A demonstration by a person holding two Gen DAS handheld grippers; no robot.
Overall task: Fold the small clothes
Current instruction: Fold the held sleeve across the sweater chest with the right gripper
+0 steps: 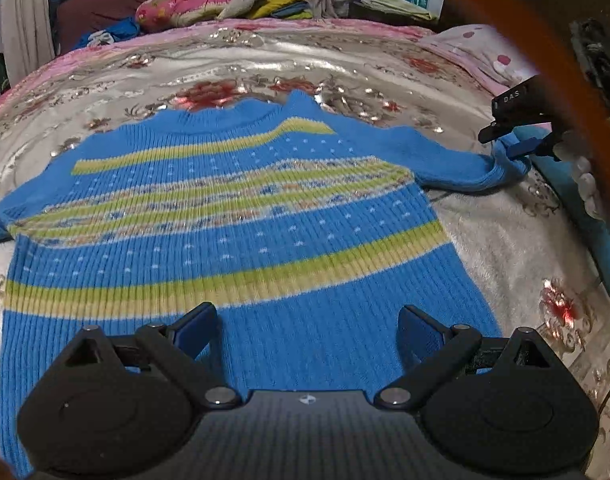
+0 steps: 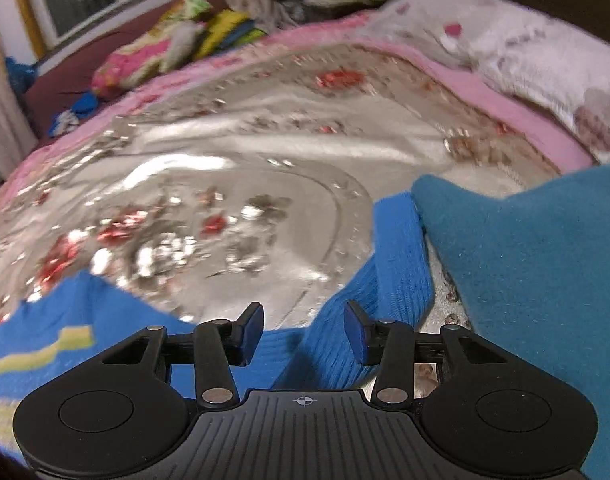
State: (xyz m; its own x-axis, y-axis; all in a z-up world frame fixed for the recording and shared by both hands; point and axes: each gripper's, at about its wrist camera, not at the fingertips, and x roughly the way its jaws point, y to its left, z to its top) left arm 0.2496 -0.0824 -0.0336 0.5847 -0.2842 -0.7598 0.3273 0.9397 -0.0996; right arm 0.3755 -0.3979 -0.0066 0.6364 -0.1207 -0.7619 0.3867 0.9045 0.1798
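Blue ribbed sweater [image 1: 233, 216], lime stripes, flat on bedspread [image 1: 265, 64], sleeves out.

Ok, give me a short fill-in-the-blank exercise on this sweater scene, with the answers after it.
1. The blue sweater lies spread out flat on the ____.
2. The left tool hovers over the sweater's hem with its fingers ____.
3. The right tool is at the sweater's right ____, its fingers apart.
4. Beside that sleeve lies a plain ____-coloured cloth.

Missing words: bed; open; sleeve; teal
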